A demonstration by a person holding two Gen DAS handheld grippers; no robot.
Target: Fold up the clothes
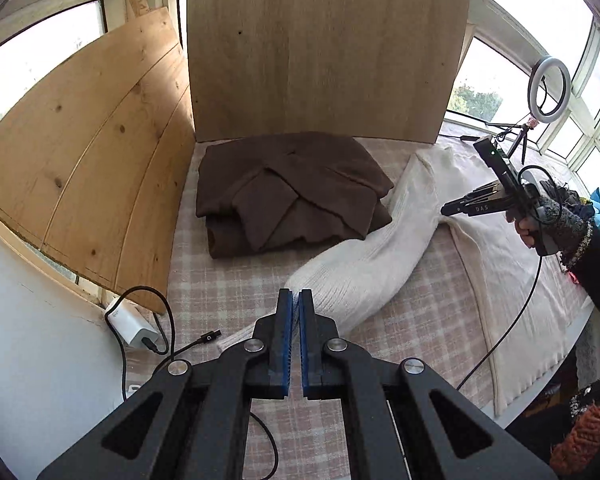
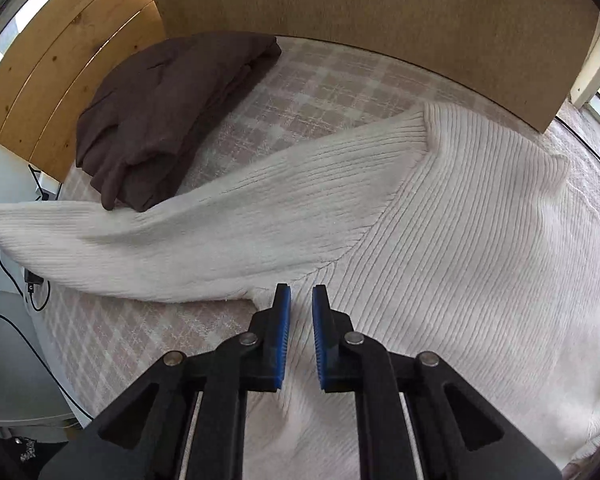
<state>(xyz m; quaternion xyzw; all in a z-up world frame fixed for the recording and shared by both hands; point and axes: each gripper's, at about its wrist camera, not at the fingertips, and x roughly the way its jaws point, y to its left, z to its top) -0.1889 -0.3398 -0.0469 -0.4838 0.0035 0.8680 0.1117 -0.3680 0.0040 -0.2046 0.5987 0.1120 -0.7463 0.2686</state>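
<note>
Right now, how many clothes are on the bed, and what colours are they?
Brown clothes, folded: 1
White sweater, spread out: 1
Total: 2

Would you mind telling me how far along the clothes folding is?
Done: the brown garment lies folded by the board. In hand: the left gripper pinches the cream sweater's sleeve; the right gripper grips its underarm. Left: the sweater body lies spread, unfolded.
</note>
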